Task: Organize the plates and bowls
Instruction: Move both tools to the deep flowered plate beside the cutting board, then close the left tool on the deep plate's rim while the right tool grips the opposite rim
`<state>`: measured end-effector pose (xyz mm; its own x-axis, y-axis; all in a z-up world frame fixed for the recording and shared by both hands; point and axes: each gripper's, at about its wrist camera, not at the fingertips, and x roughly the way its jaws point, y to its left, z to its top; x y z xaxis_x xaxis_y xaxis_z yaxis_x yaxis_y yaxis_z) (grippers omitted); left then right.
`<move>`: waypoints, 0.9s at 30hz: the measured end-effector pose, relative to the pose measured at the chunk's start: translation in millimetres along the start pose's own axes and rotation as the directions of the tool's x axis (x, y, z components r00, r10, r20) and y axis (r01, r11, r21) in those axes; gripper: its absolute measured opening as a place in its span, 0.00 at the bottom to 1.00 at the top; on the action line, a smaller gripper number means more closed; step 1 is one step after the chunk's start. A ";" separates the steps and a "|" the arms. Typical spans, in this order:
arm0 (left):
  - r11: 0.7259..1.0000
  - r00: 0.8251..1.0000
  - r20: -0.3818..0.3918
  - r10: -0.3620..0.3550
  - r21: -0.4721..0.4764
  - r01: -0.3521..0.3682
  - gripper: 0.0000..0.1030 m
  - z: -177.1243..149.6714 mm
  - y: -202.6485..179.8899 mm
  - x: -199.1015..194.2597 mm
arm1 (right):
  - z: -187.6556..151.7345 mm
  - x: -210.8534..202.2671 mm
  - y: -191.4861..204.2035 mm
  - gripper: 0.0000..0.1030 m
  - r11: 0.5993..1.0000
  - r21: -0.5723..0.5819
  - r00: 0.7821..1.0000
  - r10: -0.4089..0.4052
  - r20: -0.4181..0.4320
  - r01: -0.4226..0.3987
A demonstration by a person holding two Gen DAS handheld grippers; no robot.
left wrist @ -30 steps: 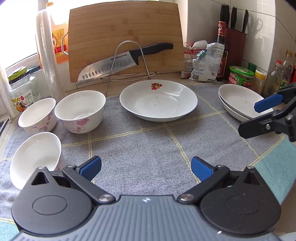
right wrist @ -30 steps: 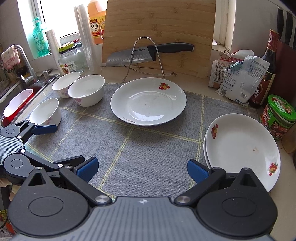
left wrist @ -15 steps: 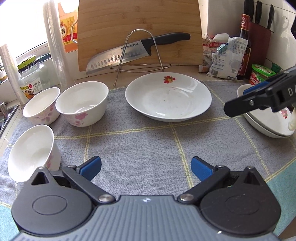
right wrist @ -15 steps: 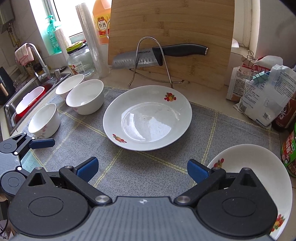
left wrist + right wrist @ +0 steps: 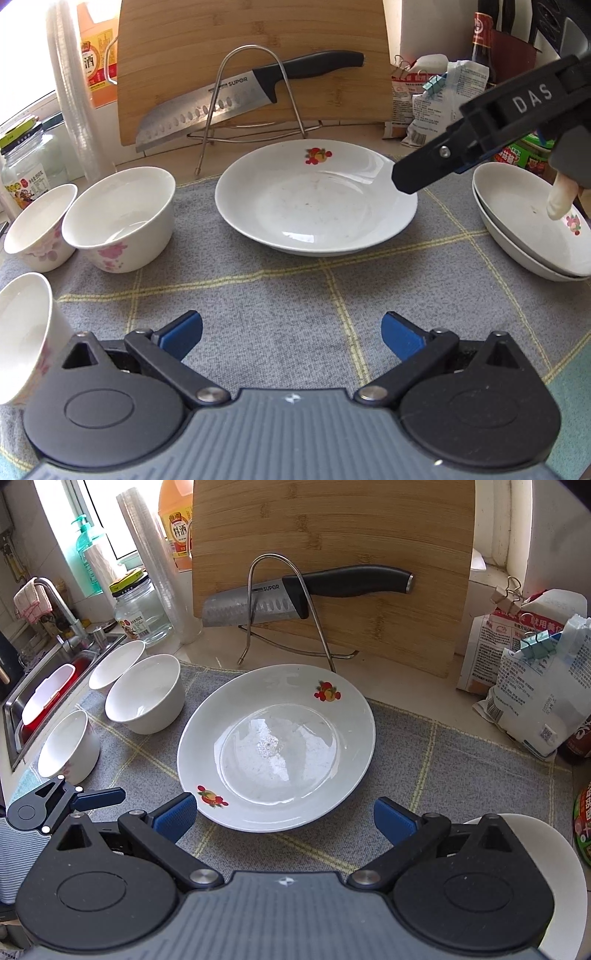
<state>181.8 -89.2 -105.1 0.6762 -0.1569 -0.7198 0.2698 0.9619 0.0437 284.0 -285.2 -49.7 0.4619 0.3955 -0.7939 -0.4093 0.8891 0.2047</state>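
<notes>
On woven grey cloth [image 5: 461,760], both hand-held grippers [image 5: 282,814] [image 5: 291,332] gape before a round glossy plate [image 5: 277,746].

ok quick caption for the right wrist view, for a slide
Open right gripper poised at the near rim of a flowered plate, three bowls to its left.

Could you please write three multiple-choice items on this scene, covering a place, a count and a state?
1. Where does the knife rest?
A. on a wire stand against the cutting board
B. in the single plate
C. in a bowl

2. How many bowls sit left of the single plate?
A. one
B. three
C. five

3. How are the right tongs?
A. shut on a bowl
B. shut on the plate
C. open, holding nothing

Answers: 1 A, its blade crosses the wire loop; 2 B, three white bowls show; 3 C, the blue pads stand apart.
</notes>
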 end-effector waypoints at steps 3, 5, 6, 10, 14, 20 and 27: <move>1.000 1.000 -0.002 -0.012 0.010 0.013 0.99 3.5 1.2 10.6 | 4.1 6.9 -1.3 1.00 1.000 0.007 1.000 -0.017 -0.021 0.017; 1.000 1.000 -0.004 -0.024 0.015 0.024 0.99 5.1 2.5 18.6 | 7.6 13.2 -2.9 1.00 1.000 0.019 0.999 -0.018 -0.036 0.018; 0.999 1.000 -0.008 -0.028 0.016 0.028 0.99 5.8 3.1 21.7 | 8.9 15.3 -3.7 1.00 1.000 0.024 0.999 -0.015 -0.041 0.016; 0.998 0.998 -0.008 -0.058 0.008 0.059 0.99 6.2 7.3 32.9 | 15.5 27.7 -7.9 1.00 0.999 0.044 0.998 -0.010 -0.062 0.012; 0.998 0.998 0.016 -0.068 0.018 0.068 1.00 8.2 9.5 39.2 | 23.0 40.3 -13.7 1.00 0.998 0.053 0.996 -0.017 -0.084 0.022; 0.996 0.996 0.042 -0.085 0.034 0.083 1.00 13.7 12.2 48.5 | 36.3 57.3 -25.0 1.00 0.997 0.066 0.993 -0.022 -0.112 0.029; 0.995 0.994 0.059 -0.095 0.046 0.093 1.00 18.5 14.2 55.2 | 48.9 77.8 -32.6 1.00 0.997 0.072 0.987 0.005 -0.159 0.006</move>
<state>235.7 -88.3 -131.4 0.6869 -0.2609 -0.6783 0.3628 0.9318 0.0090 371.8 -272.1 -90.1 0.3289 0.3585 -0.8737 -0.3485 0.9059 0.2406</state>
